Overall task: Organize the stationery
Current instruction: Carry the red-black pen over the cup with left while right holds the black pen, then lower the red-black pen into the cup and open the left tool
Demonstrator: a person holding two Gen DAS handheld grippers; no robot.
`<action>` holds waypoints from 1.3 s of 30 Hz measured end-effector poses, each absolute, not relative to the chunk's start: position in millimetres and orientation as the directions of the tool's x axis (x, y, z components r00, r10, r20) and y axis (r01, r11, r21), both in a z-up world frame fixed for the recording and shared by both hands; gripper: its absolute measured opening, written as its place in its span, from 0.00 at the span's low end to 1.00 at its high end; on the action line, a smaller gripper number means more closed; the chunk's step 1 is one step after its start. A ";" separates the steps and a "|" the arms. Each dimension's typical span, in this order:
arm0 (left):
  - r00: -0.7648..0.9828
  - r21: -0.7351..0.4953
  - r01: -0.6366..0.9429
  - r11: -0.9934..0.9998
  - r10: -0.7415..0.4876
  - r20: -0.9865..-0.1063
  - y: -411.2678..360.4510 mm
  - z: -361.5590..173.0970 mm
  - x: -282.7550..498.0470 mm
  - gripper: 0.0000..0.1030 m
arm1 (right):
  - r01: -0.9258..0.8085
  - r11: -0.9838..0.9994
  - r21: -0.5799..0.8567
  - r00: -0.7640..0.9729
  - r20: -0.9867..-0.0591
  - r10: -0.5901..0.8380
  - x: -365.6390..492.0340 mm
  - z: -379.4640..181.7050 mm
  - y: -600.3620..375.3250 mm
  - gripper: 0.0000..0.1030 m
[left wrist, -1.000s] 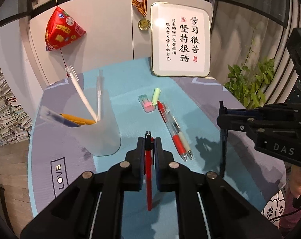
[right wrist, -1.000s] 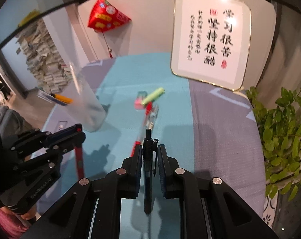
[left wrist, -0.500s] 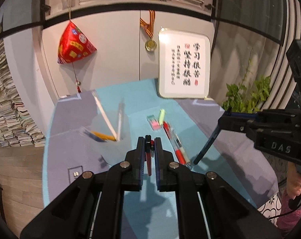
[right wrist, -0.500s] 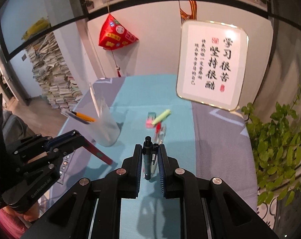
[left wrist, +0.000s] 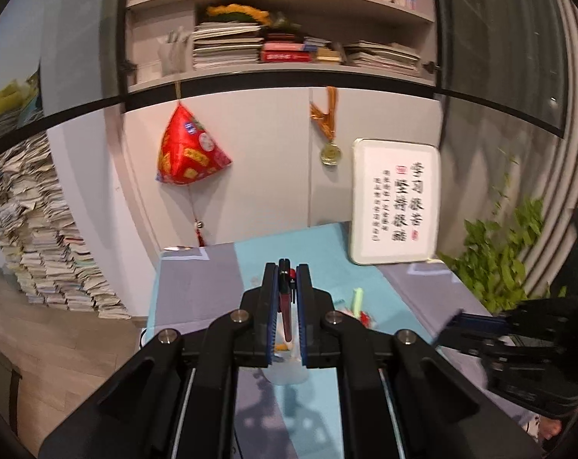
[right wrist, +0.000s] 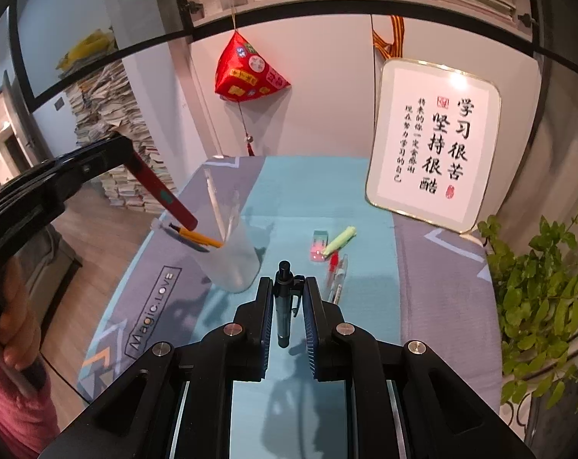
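Right wrist view: your right claw (right wrist: 287, 306) clamps a black pen (right wrist: 283, 306), left claw (right wrist: 126, 157) grips a red pen (right wrist: 162, 195) above the cup (right wrist: 233, 260); pens (right wrist: 336, 277) wait mid-frame on the tabletop (right wrist: 422, 287).

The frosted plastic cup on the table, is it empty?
No, the frosted plastic cup holds several pens, among them a yellow pen leaning over its rim.

A home study: crowded bookshelves (left wrist: 289, 42), stacked papers (right wrist: 113, 134), a stationery-strewn desk (right wrist: 308, 187).
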State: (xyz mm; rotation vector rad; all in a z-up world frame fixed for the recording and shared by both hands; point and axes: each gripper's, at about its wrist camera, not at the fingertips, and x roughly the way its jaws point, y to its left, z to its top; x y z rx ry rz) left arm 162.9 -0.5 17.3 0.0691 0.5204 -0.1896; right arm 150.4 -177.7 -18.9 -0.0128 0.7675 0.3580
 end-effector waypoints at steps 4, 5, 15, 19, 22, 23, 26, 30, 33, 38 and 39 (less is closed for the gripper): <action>0.832 -0.033 0.171 0.985 -0.162 -0.531 11.2 4.2 182.0 0.07 | -0.320 0.941 0.111 0.674 -0.671 0.309 150.2 -11.3 -174.7 0.16; 0.828 -0.037 0.165 0.986 -0.159 -0.538 12.3 0.5 184.4 0.07 | -0.319 0.941 0.112 0.677 -0.668 0.309 150.6 -9.8 -174.1 0.16; 0.802 -0.076 0.156 0.985 -0.171 -0.572 15.0 -26.3 200.0 0.07 | -0.316 0.942 0.115 0.669 -0.677 0.307 157.5 -10.5 -166.0 0.16; 0.790 -0.078 0.166 0.983 -0.180 -0.587 12.6 -35.2 204.9 0.07 | -0.314 0.942 0.118 0.665 -0.681 0.307 159.4 -12.0 -164.4 0.16; 0.771 -0.079 0.169 0.982 -0.182 -0.610 11.2 -45.4 207.8 0.07 | -0.313 0.942 0.118 0.665 -0.682 0.306 160.0 -11.8 -163.1 0.16; 0.767 -0.079 0.169 0.982 -0.181 -0.615 11.0 -49.0 208.5 0.07 | -0.313 0.942 0.118 0.665 -0.681 0.306 160.1 -11.8 -163.1 0.16; 0.753 -0.090 0.174 0.981 -0.191 -0.630 11.3 -55.9 209.8 0.07 | -0.316 0.942 0.114 0.667 -0.680 0.305 161.5 -10.4 -159.7 0.16; 0.740 -0.101 0.177 0.979 -0.200 -0.642 13.3 -62.8 210.1 0.08 | -0.319 0.941 0.114 0.666 -0.679 0.308 163.3 -9.2 -154.6 0.16; 0.744 -0.105 0.181 0.978 -0.206 -0.636 14.4 -64.6 205.7 0.08 | -0.321 0.940 0.116 0.666 -0.678 0.311 163.9 -8.4 -151.7 0.16; 0.768 -0.120 0.180 0.976 -0.216 -0.603 21.5 -57.9 190.5 0.35 | -0.320 0.941 0.111 0.670 -0.676 0.308 164.5 -4.9 -146.6 0.16; 0.778 -0.125 0.172 0.977 -0.213 -0.592 23.8 -56.6 186.9 0.50 | -0.321 0.941 0.111 0.673 -0.672 0.309 164.5 -3.0 -145.5 0.16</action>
